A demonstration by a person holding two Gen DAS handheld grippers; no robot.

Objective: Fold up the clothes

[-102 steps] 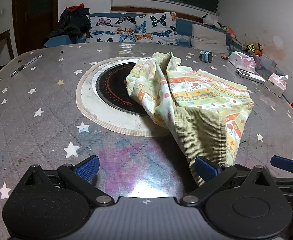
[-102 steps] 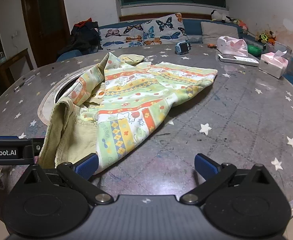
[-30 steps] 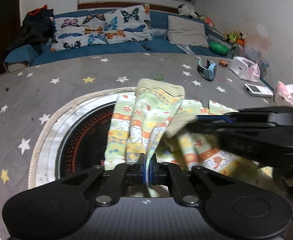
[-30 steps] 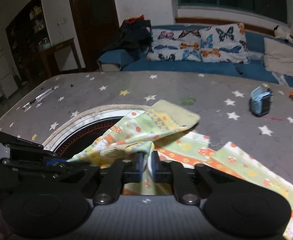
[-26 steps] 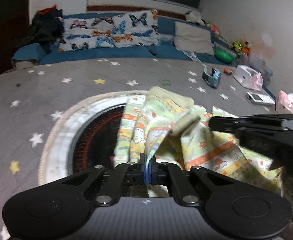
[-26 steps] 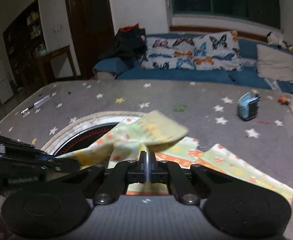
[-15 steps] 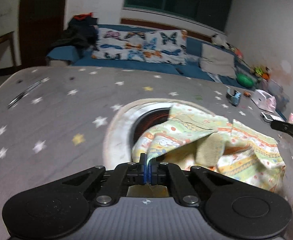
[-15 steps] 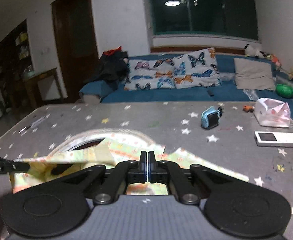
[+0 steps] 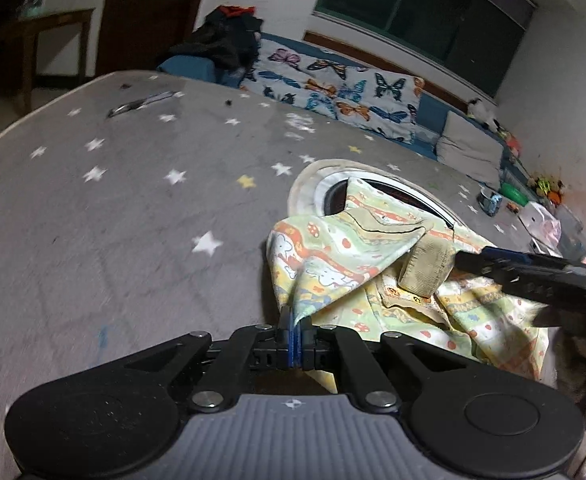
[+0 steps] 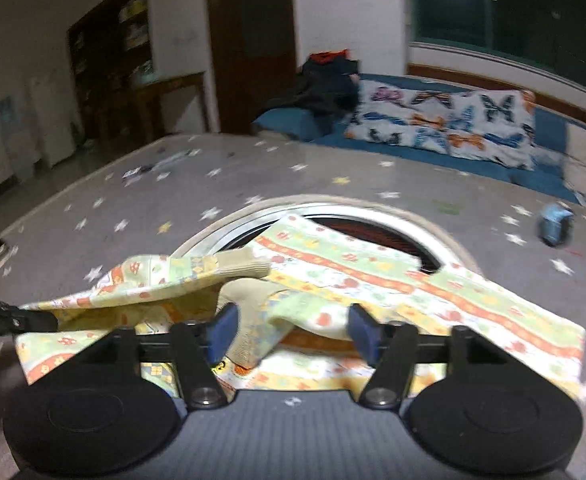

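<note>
A small yellow-green patterned garment (image 9: pixel 353 256) with olive corduroy cuffs (image 9: pixel 427 268) lies bunched on the grey star-print table (image 9: pixel 113 240), partly over a round inset hotplate (image 9: pixel 305 188). My left gripper (image 9: pixel 295 332) is shut on a corner of the cloth near the table's front. My right gripper (image 10: pixel 293 332) is open, its blue pads (image 10: pixel 223 332) spread either side of a loose fold of the garment (image 10: pixel 373 276). In the left wrist view the right gripper (image 9: pixel 489 258) reaches in from the right beside a cuff. The right wrist view shows the left gripper (image 10: pixel 33 322) at the far left edge.
A blue watch-like object (image 10: pixel 555 228) lies on the table at the far right, and a pen (image 9: pixel 141 104) at the far left. Small boxes (image 9: pixel 541 220) sit by the right edge. A sofa with butterfly pillows (image 9: pixel 333 80) stands behind the table.
My right gripper has opened and let go of the garment. My left gripper stays shut on the cloth and has drawn it left and nearer across the table.
</note>
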